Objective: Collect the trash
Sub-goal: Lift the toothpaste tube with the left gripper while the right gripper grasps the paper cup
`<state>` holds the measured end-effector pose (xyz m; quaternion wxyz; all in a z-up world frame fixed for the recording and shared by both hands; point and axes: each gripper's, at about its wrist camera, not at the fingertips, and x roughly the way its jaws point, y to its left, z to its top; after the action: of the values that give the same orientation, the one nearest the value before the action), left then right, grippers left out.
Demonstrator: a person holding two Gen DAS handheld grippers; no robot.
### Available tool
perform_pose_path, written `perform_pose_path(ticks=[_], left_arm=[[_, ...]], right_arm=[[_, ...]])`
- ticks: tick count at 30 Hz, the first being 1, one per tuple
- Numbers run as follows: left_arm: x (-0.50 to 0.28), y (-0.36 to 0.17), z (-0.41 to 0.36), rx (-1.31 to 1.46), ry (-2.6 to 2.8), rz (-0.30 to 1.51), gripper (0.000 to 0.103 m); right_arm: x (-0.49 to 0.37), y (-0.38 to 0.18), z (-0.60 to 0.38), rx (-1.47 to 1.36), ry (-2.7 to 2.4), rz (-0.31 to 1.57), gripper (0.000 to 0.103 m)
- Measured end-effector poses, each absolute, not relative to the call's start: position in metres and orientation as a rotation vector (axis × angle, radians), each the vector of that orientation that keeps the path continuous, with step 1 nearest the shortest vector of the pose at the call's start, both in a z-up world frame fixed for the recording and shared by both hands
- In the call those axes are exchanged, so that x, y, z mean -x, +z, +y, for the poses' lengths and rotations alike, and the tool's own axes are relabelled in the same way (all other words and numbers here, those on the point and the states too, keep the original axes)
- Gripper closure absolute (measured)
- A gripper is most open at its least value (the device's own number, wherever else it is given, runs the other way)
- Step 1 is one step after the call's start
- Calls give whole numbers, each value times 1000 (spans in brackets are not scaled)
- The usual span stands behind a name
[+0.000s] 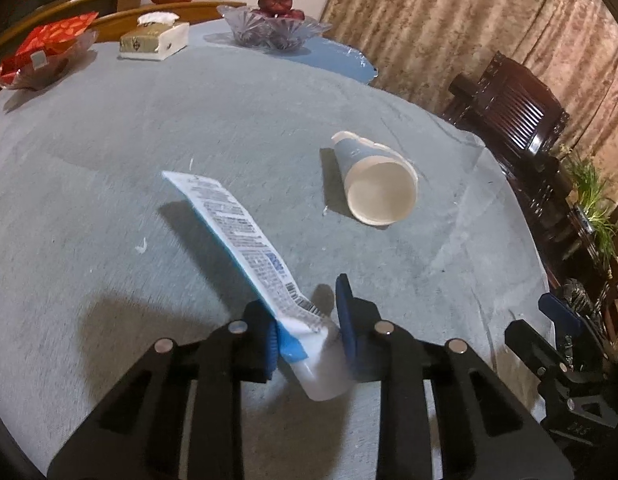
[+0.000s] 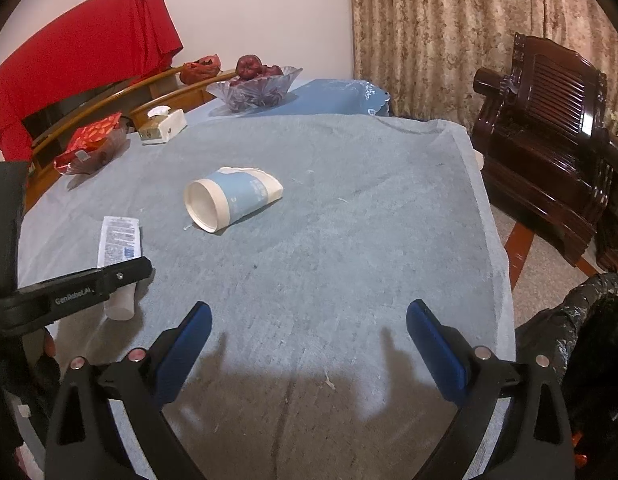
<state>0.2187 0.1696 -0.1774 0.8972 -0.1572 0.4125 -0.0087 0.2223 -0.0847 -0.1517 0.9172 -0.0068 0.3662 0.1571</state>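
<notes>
Trash lies on a table [image 2: 349, 220] covered with a grey-blue towel: a squeezed toothpaste tube [image 1: 245, 240] and a paper cup [image 1: 375, 178] tipped on its side. The left gripper [image 1: 305, 320] has the tube between its blue pads near the cap end. The left pad presses the crumpled neck; the right pad stands just beside it, and whether it touches I cannot tell. The flat, printed tail of the tube sticks out away from the gripper and slants up off the towel, throwing a shadow beneath it. The white cap end points back under the gripper.

The cup rests further out on the towel, well apart from the tube, its open mouth turned toward the grippers and its blue-banded body crumpled at the far end.

The right gripper [image 2: 309, 340] hangs over the bare near part of the towel with its fingers wide apart and nothing between them. From its camera the left gripper shows at the left edge, with the tube under its black finger.

At the far side of the table stand a glass bowl [image 2: 253, 88] of dark red fruit, a tissue box [image 2: 163, 126] and a dish holding a red packet [image 2: 91, 142]. A dark wooden chair [image 2: 545, 128] stands off to the right before a patterned curtain [image 2: 449, 20].
</notes>
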Motion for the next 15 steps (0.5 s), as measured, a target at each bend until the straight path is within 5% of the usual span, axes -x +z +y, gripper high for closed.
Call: perform_pose_path(ticks=[15], left_arm=[[-230,-161,187,268,2,799,79]], right_arm=[[-261,-137,-57,-36,337,712,7]])
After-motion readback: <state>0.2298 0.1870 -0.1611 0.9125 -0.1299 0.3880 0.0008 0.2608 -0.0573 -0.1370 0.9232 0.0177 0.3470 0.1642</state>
